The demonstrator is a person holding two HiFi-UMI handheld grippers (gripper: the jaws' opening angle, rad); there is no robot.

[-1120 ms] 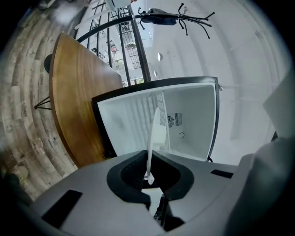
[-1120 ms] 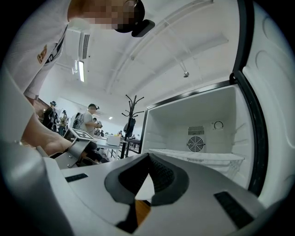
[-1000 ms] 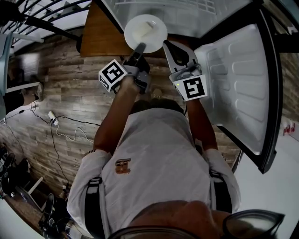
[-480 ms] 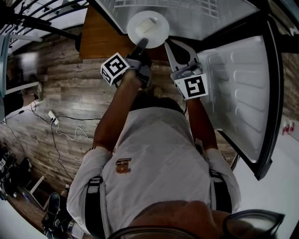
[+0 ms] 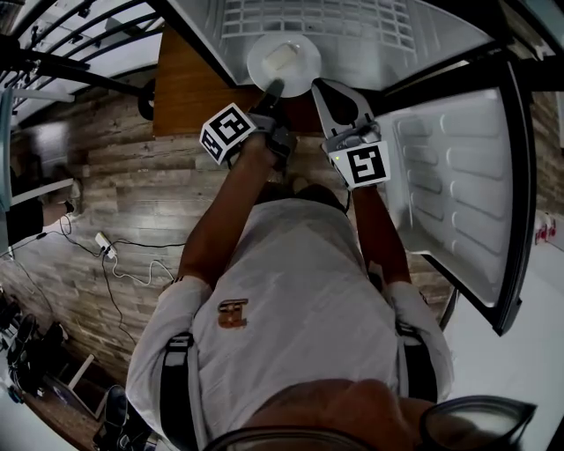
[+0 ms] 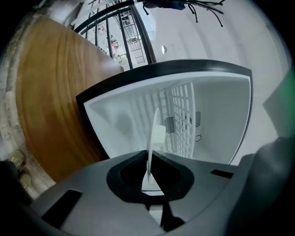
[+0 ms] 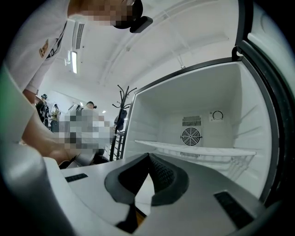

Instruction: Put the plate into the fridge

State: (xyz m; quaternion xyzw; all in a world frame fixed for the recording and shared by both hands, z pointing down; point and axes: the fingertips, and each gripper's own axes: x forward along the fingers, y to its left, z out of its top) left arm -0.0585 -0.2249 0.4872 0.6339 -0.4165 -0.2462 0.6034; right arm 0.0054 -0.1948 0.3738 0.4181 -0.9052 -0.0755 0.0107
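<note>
Here, nearest the person, the left gripper (image 5: 272, 88) is clamped on the near rim of the white plate (image 5: 286, 66), which hangs at the mouth of the open fridge (image 5: 352, 26) — not yet on a shelf. Beside it, the right gripper (image 5: 319, 86) has its jaws together on nothing. The plate looks stiff, smooth and breakable, and a pale block (image 5: 280, 56) lies loose on it — so a rim pinch probably needs it kept flat. Beyond is the wire shelf (image 7: 198, 150).

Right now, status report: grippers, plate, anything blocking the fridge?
Left gripper shut on the plate. Right gripper shut, empty. Plate at the fridge opening, not set down. Nothing in the way, door open.
</note>
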